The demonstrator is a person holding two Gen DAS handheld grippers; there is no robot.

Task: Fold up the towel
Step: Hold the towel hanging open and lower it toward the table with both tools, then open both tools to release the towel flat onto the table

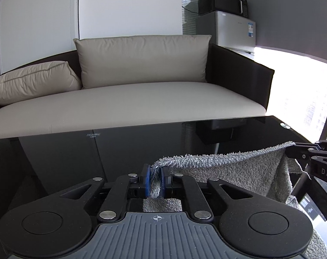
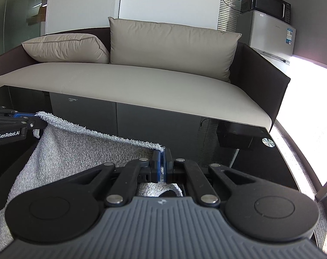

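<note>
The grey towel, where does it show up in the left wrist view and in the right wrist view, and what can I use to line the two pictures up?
Left wrist view: the grey towel fills the lower right, its top edge stretched from the left gripper to the right gripper.
Right wrist view: the towel fills the lower left.
Shared landmark: the black microwave on the small fridge, upper right in both.
</note>
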